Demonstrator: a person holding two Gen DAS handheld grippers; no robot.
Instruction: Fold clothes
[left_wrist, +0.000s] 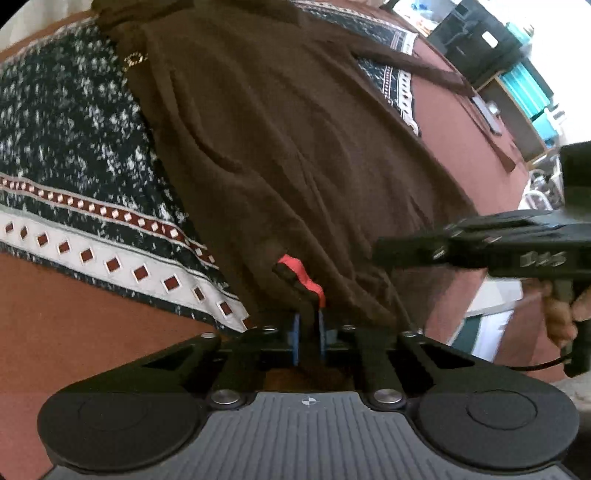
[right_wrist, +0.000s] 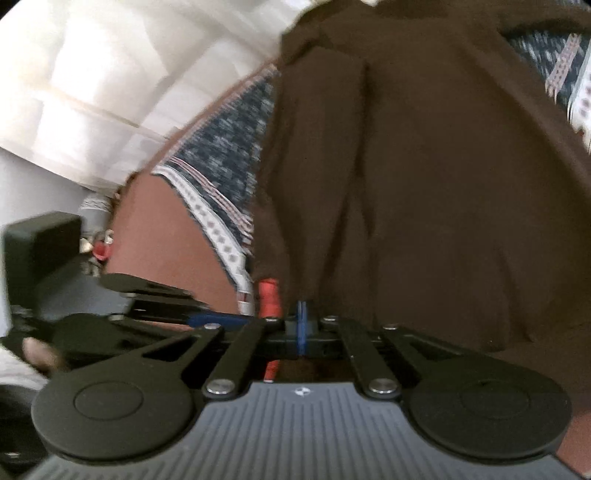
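Your brown garment (left_wrist: 295, 155) lies spread over a patterned blanket (left_wrist: 74, 147), its long axis running away from you toward the far edge, where a narrow brown strip (left_wrist: 417, 66) trails off to the right. You have one garment and one blanket here, both on a reddish-brown surface (left_wrist: 55, 332). A small gold ring-shaped mark (left_wrist: 135, 60) sits near the garment's far left edge; no lettering can be read there. A red tag (left_wrist: 303, 277) shows at the near hem.

Your left hand-held gripper (left_wrist: 309, 325) is clenched on that near hem, beside the red tag. Your right hand-held gripper (right_wrist: 302, 321) is likewise clenched on the hem, just right of the tag (right_wrist: 269, 295). Raised characters on the right gripper's side (left_wrist: 543, 258) are too blurred to read.
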